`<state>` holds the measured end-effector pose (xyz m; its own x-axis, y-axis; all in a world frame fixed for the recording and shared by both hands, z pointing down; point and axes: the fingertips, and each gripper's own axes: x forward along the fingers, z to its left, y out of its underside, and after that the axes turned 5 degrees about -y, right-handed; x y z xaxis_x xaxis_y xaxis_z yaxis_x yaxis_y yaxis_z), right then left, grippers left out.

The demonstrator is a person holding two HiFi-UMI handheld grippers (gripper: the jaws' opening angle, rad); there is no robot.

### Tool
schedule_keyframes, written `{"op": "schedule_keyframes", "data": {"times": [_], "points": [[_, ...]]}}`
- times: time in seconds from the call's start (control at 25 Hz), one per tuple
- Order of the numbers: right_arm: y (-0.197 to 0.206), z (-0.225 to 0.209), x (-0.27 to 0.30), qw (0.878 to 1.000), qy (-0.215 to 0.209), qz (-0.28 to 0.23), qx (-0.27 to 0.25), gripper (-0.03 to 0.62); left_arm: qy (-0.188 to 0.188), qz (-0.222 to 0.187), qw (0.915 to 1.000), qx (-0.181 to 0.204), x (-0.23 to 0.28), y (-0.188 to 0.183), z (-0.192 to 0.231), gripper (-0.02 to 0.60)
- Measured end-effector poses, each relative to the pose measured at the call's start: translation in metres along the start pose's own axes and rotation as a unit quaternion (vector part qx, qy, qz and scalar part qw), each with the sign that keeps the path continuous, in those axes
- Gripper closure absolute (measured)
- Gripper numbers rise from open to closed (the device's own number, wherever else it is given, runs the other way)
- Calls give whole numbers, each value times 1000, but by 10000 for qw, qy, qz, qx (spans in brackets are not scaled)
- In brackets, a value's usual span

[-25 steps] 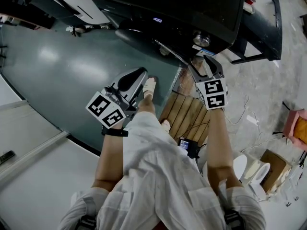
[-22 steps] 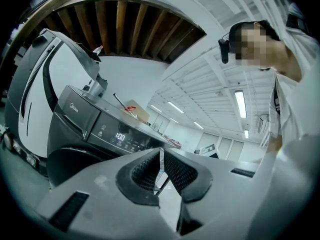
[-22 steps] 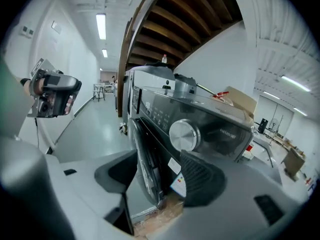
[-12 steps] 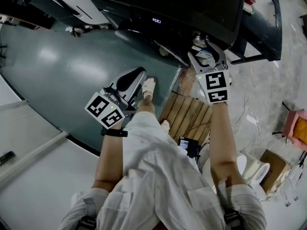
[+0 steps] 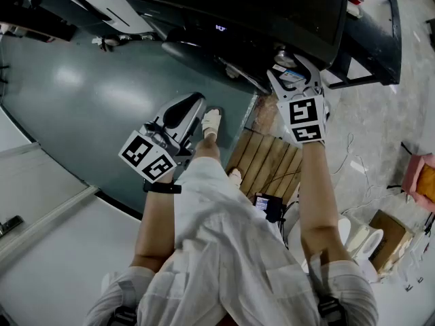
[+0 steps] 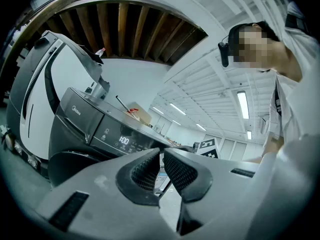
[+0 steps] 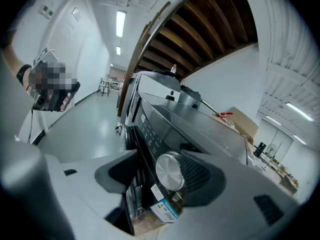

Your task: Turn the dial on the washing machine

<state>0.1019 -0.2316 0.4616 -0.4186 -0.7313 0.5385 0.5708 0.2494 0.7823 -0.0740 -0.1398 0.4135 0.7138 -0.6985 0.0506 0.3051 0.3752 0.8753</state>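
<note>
The dark washing machine [image 5: 272, 5] fills the top of the head view. Its round silver dial [image 7: 170, 171] sits at the right end of the control panel [image 7: 150, 129]. My right gripper [image 7: 157, 178] is open with the dial between its jaws; the right pad [image 7: 200, 176] is close beside the dial and the left pad [image 7: 117, 171] stands well apart. In the head view the right gripper [image 5: 291, 70] reaches up to the dial [image 5: 285, 58]. My left gripper [image 5: 183, 111] hangs lower left, shut on nothing. The lit display [image 6: 124, 141] shows past the left gripper [image 6: 161, 168].
A wooden pallet [image 5: 266, 160] lies on the floor below the machine. The person's shoe [image 5: 212, 121] rests on the grey-green floor [image 5: 81, 100]. Cables and a cardboard box [image 5: 386, 240] lie at the right. A sticker [image 7: 164, 211] hangs under the dial.
My right gripper has moved up and forward to the machine, so its jaws now stand around the dial. The left gripper has hardly moved.
</note>
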Motion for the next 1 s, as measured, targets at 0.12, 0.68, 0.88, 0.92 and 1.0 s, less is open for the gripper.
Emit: {"op": "schedule_keyframes", "data": {"times": [0.12, 0.68, 0.88, 0.92, 1.0], "points": [[1, -1, -1, 9999, 52, 2, 92, 326, 14, -5, 10000, 11, 0, 0, -2, 566], [28, -4, -5, 9973, 174, 110, 702, 299, 101, 10, 9999, -41, 3, 6, -6, 566], [43, -2, -4, 9950, 59, 301, 951, 295, 141, 45, 9999, -40, 4, 9, -7, 566], [43, -2, -4, 9947, 40, 284, 992, 295, 139, 57, 9999, -34, 4, 9, -7, 566], [42, -3, -4, 9942, 32, 235, 1049, 295, 125, 71, 9999, -18, 4, 9, -5, 566]]}}
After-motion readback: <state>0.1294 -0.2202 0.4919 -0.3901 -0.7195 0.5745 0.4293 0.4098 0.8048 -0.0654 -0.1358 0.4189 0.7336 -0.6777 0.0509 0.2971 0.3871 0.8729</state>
